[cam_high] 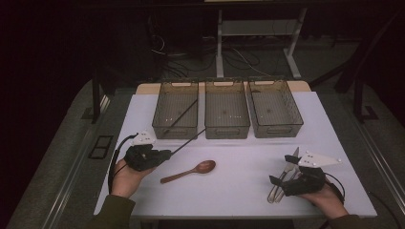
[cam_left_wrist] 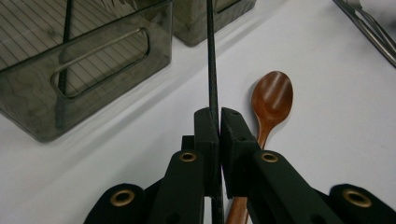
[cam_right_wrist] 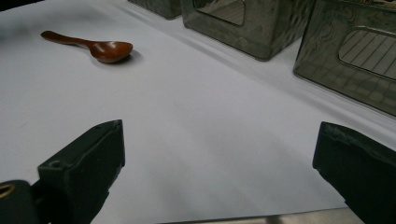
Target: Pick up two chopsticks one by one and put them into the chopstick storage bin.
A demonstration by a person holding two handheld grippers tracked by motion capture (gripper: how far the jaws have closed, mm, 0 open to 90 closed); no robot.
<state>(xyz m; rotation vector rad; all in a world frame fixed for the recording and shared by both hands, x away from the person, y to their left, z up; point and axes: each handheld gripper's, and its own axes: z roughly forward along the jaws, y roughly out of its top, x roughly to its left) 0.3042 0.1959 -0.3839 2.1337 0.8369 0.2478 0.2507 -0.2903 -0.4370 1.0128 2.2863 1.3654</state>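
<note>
The left gripper (cam_left_wrist: 218, 114) has its jaws pinched tight on a thin black chopstick (cam_left_wrist: 212, 70), which runs straight out from between the pads toward twelve o'clock in the left gripper view; in the high view the left gripper (cam_high: 165, 153) sits at the near left of the white table (cam_high: 239, 191) and the chopstick (cam_high: 188, 141) slants away toward one o'clock, its far tip near the front wall of the left bin (cam_high: 175, 130). A second chopstick (cam_high: 184, 114) already lies slantwise inside that bin, so the step in hand looks like carrying this one over the rim to join it. To do that well, I judge the grip should stay firm and low on the stick, the tip should be raised clear of the front wall before any move forward, and the stick should be laid along the bin's length so that it does not catch the rim or seesaw on it. Just beside the jaws at about four o'clock lies the wooden spoon (cam_left_wrist: 272, 100), apart from the stick; it should be left undisturbed. Beyond stand the middle bin (cam_high: 227, 114) and the right bin (cam_high: 275, 114), with little in them that I can make out. The right gripper (cam_right_wrist: 219, 154) rests at the near right with jaws wide apart and nothing between them, beside metal cutlery (cam_high: 282, 183) on the table
</note>
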